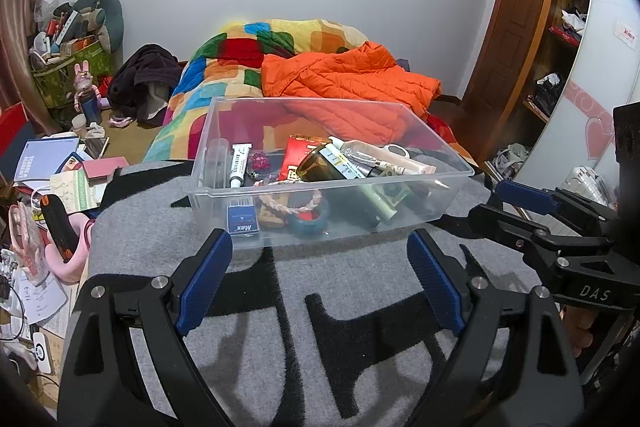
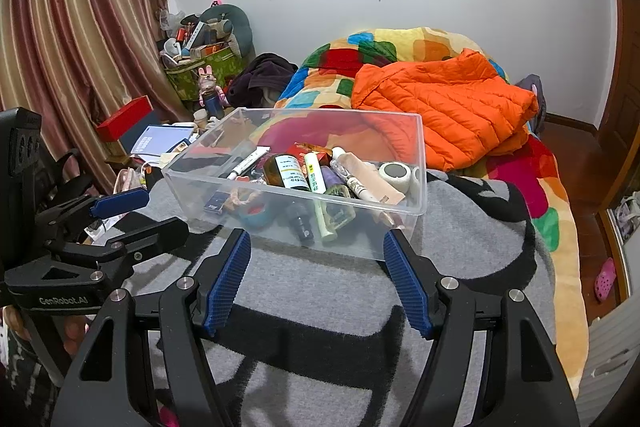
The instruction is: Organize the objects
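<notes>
A clear plastic bin (image 1: 448, 191) stands on a grey and black blanket (image 1: 352, 291); it also shows in the right wrist view (image 2: 418, 147). It holds several small things: an amber bottle (image 2: 286, 171), a white tube (image 1: 239, 165), a red packet (image 1: 300, 155), a blue Max box (image 1: 242, 221), a tape roll (image 2: 396, 175). My left gripper (image 1: 318, 247) is open and empty just in front of the bin. My right gripper (image 2: 316, 249) is open and empty at the bin's near wall.
An orange jacket (image 2: 448, 107) and a colourful quilt (image 1: 240, 55) lie behind the bin. Books and clutter (image 1: 60, 163) sit at the left. A wardrobe (image 1: 560, 47) stands at the right. The right gripper also shows in the left wrist view (image 1: 516, 205).
</notes>
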`<state>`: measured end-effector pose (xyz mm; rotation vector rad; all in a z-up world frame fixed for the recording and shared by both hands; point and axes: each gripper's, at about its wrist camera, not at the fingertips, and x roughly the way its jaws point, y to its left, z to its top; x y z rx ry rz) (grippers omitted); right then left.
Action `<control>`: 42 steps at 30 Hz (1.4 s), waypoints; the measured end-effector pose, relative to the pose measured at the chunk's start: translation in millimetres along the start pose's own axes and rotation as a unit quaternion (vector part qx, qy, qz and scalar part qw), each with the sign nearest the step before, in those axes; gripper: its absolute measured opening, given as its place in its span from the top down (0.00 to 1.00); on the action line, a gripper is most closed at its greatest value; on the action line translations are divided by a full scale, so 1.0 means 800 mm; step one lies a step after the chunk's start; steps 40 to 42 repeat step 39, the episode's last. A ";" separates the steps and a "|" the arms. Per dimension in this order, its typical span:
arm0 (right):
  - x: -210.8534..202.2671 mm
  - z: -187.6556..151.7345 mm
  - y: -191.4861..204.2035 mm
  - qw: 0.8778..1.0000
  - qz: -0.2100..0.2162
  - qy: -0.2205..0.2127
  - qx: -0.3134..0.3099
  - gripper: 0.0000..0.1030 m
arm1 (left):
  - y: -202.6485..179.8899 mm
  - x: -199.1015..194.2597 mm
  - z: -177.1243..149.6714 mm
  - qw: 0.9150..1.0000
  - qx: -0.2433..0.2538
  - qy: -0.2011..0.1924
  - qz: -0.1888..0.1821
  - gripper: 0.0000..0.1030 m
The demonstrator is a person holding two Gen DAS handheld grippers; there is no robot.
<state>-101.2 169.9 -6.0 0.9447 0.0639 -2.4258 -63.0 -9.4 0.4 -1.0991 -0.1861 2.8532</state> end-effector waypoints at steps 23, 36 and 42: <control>0.000 0.000 0.002 1.000 0.000 -0.002 -0.002 0.35 | 0.001 -0.002 -0.001 1.000 -0.011 0.004 0.002 0.07; 0.001 -0.003 0.004 1.000 0.001 0.003 -0.002 0.34 | -0.003 -0.003 -0.003 1.000 -0.006 -0.002 -0.004 0.07; 0.002 -0.004 0.002 1.000 0.000 0.004 0.000 0.34 | -0.002 -0.005 -0.004 1.000 -0.007 -0.002 -0.004 0.07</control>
